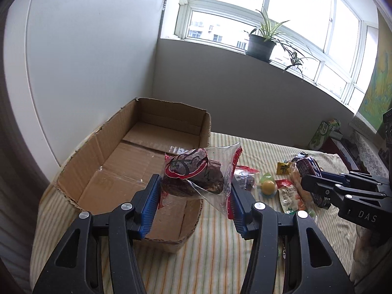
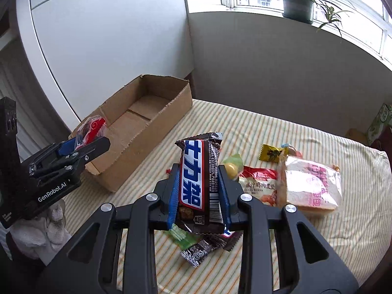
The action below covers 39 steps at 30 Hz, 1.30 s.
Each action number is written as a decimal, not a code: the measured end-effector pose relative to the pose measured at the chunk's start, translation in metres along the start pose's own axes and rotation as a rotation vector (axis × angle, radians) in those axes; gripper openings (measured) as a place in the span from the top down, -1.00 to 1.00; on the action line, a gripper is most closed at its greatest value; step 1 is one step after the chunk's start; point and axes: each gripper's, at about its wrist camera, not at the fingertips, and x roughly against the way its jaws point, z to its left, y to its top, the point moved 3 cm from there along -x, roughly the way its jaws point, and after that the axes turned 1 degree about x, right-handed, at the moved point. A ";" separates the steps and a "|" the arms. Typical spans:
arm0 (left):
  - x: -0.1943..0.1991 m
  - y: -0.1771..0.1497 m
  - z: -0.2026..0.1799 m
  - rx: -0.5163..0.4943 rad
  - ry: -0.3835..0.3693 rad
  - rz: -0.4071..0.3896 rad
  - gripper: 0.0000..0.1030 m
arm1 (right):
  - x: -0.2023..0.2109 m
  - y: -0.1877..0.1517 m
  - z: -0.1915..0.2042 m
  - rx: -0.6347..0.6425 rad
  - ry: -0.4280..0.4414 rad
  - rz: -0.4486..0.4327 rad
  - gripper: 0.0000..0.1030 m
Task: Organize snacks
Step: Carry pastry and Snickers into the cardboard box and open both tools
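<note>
Left gripper (image 1: 193, 193): clamped on clear-wrapped brown pastry (image 1: 193, 176), seemingly above cardboard box (image 1: 117, 161).
Right gripper (image 2: 199, 191): nearly closed, gripping upright chocolate bar (image 2: 198, 174).

The left gripper (image 2: 98, 144), at nine o'clock in the right wrist view, bears "GenRobot.AI" in white on its black body. The right gripper (image 1: 309, 187), at three o'clock in the left wrist view, shows the white letters "DAS", cut off by the frame edge. The chocolate bar (image 2: 201, 183) at the centre of the right wrist view carries large white Chinese characters on a blue band reading "士力架", with a barcode and fine print too small to read, and the bread packet (image 2: 312, 186) at three o'clock has pink Chinese print I cannot make out.
</note>
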 end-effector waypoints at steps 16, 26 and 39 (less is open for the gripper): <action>-0.015 0.000 0.052 0.072 0.104 0.035 0.00 | -0.077 0.061 0.081 0.110 0.120 0.047 0.42; -0.012 0.001 0.060 0.090 0.130 0.031 -0.26 | -0.088 0.065 0.090 0.106 0.137 0.050 -0.12; -0.001 0.003 0.048 0.066 0.104 -0.004 -0.28 | -0.039 0.059 0.056 0.077 0.112 0.006 -0.15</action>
